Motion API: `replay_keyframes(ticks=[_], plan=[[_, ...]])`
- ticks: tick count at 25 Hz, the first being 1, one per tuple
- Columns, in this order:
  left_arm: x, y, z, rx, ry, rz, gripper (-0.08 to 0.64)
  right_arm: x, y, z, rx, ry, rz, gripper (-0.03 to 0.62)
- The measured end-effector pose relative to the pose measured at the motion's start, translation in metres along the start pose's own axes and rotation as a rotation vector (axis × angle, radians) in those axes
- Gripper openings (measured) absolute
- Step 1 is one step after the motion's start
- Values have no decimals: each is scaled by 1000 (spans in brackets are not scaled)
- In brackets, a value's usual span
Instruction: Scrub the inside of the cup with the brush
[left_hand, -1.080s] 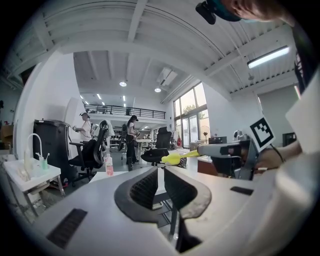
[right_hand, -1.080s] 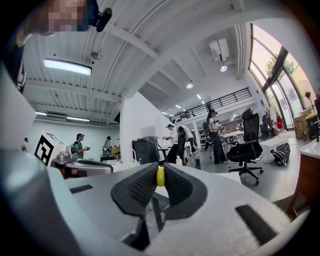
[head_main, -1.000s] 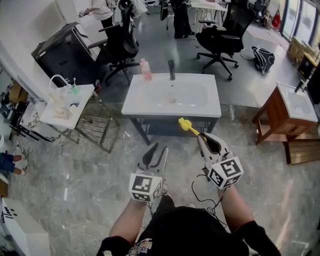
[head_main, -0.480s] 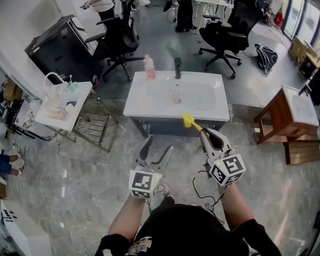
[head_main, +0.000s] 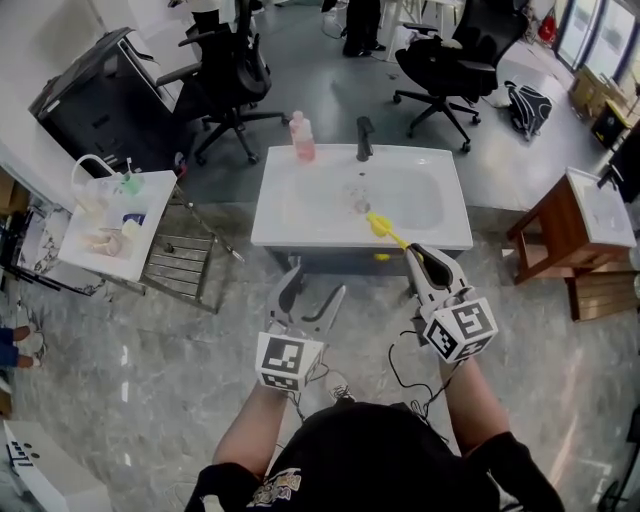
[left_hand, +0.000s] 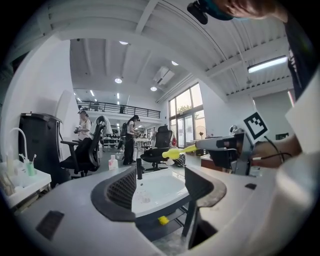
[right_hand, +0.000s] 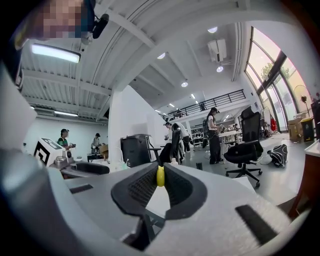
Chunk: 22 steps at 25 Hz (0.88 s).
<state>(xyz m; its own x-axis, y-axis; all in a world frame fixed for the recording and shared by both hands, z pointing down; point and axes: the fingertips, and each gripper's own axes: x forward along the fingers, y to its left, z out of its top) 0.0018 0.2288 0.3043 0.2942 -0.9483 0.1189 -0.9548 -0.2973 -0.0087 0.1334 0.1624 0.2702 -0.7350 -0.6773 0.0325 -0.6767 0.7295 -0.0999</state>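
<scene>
Right tool (head_main: 415, 255) clamps my brush (head_main: 381, 226) by its thin end, so it may twist; left tool (head_main: 312, 288), just opened and empty, could topple the cup (head_main: 357, 197).

The right gripper (right_hand: 160, 169) has its dark ribbed jaws closed on a yellow brush (right_hand: 160, 177). Only a short upright piece of the brush shows in the seam between the pads. Beyond the jaws lies an open office floor, with a black cabinet (right_hand: 134, 148) just left of centre, a standing person (right_hand: 214, 134) by desks further back, and a black office chair (right_hand: 246, 148) at the right with a dark bag (right_hand: 278, 154) on the floor near it. At the far left the left gripper (right_hand: 92, 169) reaches in roughly level, its square-marker cube behind it.
</scene>
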Motion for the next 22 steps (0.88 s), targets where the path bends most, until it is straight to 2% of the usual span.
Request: replay_keyframes(ticks=[11, 22], plan=[[14, 41, 0, -14, -1, -30, 278, 40, 0, 14, -31, 3, -36, 38], [56, 46, -4, -12, 17, -19, 278, 66, -41, 13, -11, -11, -29, 38]])
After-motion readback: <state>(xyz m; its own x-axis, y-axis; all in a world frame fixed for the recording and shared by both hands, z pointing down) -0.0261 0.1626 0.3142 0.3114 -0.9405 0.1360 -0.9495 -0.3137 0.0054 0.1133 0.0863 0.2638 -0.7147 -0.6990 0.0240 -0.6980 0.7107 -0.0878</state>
